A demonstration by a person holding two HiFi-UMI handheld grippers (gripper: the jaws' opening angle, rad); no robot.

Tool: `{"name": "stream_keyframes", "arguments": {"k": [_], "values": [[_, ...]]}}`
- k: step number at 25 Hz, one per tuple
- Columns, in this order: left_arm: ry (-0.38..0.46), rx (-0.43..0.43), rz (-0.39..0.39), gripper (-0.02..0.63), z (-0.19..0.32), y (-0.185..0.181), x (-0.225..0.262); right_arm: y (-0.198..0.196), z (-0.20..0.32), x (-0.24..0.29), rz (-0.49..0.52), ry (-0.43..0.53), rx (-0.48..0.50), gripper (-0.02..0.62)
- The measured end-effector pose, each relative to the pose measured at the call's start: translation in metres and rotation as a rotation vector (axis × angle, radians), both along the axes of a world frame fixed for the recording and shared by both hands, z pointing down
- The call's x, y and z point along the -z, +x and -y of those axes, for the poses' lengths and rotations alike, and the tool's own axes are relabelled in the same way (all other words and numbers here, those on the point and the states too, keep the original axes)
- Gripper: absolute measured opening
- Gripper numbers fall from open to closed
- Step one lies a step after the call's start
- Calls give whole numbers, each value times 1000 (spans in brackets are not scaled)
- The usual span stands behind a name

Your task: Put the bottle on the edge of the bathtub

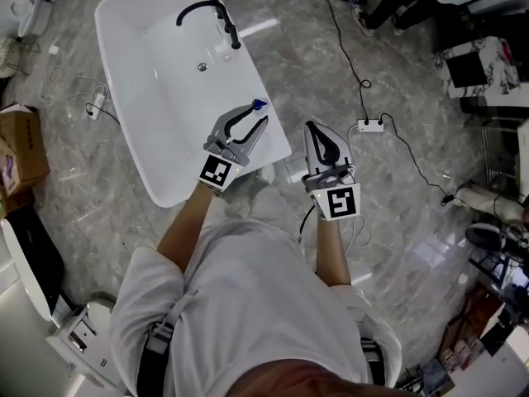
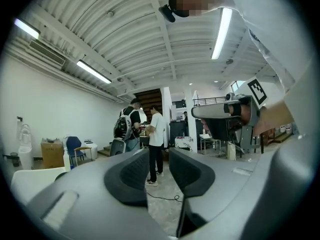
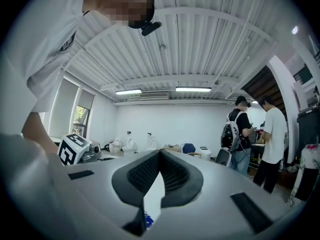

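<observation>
The white bathtub [image 1: 124, 106] lies at the upper left of the head view, with a black faucet [image 1: 212, 11] on its far rim. I see no bottle clearly in any view. A small blue thing [image 1: 259, 103] shows just past the tip of my left gripper [image 1: 259, 114], over the tub's near rim; I cannot tell what it is. The left gripper [image 2: 159, 153] points up into the room, jaws apart with nothing between them. My right gripper [image 1: 313, 127] hangs beside the tub over the floor. Its jaws [image 3: 160, 153] meet at the tips and hold nothing.
A white power strip [image 1: 370, 125] and its black cable lie on the marble floor right of the grippers. A cardboard box [image 1: 21, 144] stands at the left and a toilet [image 1: 83, 337] at the lower left. Furniture crowds the right side. Two people [image 2: 150, 134] stand farther off.
</observation>
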State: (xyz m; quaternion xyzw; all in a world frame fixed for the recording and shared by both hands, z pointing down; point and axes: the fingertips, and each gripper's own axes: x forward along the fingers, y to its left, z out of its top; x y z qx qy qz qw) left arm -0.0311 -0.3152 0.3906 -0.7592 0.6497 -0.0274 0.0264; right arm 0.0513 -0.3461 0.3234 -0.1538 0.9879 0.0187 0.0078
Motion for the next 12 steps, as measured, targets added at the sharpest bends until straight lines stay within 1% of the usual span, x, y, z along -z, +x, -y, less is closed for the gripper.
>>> {"name": "stream_keyframes", "arguments": {"k": [2,4,7,12], "values": [[-5,10,12,112,-6,3,9,-1,-5,6,14,6,29,2],[-2,23,14,101,-13,4,18,-5,-11,10,6,8,58,2],[25,40,7,69,-19,4,33,-14,-16,16,-3,1,87,2],[56,50,-12,20,-31,8,50,-20,-26,27,15,6,113,2]]}}
